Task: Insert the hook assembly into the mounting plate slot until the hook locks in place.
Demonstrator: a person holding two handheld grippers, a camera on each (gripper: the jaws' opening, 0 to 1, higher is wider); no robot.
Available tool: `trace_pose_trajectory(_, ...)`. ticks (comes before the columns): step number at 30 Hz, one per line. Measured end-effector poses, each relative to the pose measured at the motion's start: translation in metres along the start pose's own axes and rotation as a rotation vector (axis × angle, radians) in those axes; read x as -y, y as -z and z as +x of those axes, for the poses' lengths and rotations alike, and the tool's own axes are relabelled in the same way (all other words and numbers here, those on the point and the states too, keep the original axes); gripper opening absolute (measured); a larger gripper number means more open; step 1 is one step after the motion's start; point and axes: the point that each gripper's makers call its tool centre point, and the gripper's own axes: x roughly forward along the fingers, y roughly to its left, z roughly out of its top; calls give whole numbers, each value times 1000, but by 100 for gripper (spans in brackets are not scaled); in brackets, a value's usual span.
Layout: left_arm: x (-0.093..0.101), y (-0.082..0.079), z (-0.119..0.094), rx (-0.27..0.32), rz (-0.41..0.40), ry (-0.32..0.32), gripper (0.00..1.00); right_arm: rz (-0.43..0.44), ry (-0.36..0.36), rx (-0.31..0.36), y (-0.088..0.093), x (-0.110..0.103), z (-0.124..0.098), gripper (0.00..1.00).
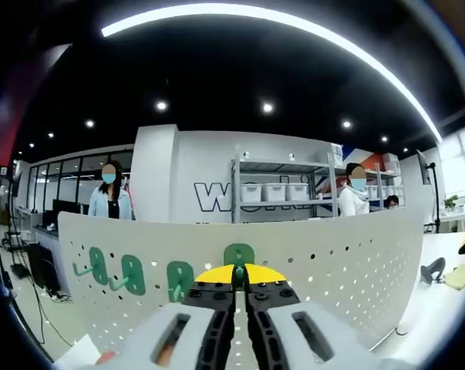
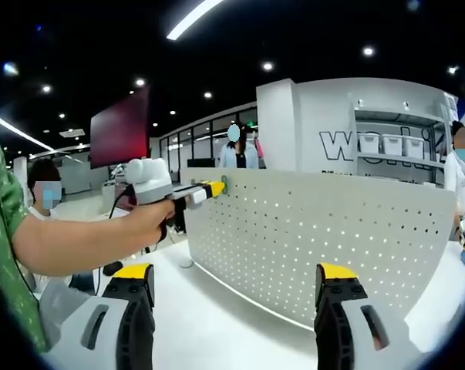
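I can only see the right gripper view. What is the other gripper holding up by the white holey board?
Observer: A green hook, pinched in the left gripper against the pegboard.
Child: Are there more hooks?
Observer: Yes, three more green hooks sit on the board, in a row to one side of it.
Child: Is my gripper holding anything?
Observer: No, the right gripper is open, and you see that yourself. In the left gripper view, shelves with white bins stand behind the board.
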Motion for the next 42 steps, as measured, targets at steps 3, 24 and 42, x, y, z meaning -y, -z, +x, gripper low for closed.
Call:
trace_pose_trajectory(3,-1,1,2,-1,0,-4,3,-1,-2,0,-1,0,0,88)
trace_pose_trajectory(24,1,10,4,-15,9,-9,3,2,0,-1,0,1,-3,86)
trace_pose_trajectory(42,1,13,4,-20,31,-19,3,-1,1,-7,0,1,-5,86)
